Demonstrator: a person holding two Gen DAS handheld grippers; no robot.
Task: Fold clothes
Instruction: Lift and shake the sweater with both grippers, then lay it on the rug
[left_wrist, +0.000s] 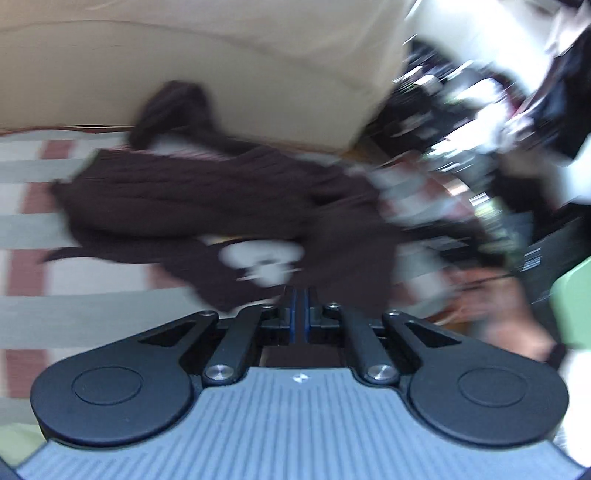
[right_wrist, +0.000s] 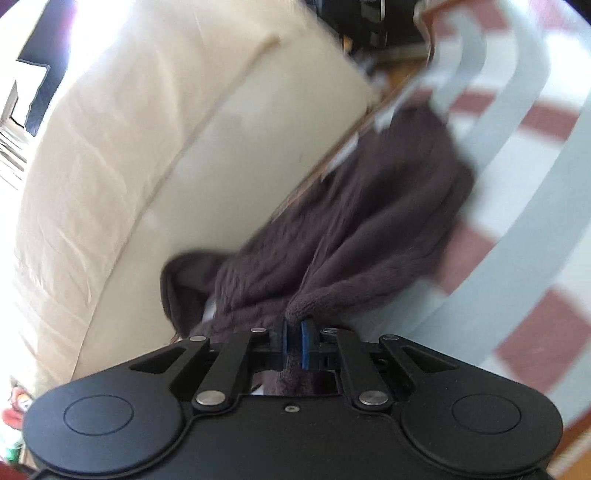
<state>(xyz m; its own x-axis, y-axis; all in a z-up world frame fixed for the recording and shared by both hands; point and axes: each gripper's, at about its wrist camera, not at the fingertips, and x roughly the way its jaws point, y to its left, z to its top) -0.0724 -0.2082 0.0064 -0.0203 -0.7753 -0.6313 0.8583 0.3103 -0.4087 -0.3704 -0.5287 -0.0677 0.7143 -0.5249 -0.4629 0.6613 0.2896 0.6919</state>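
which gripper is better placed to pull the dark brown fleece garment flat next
Right. The right gripper is shut on a fold of the dark brown fleece garment. The left gripper has its jaws closed with no cloth visible between them, over the striped rug.

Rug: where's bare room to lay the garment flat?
Free: striped rug left of the brown garment, and the checked stretch to its right in the right wrist view. Crowded: cream sofa edge, blurred clutter beyond.
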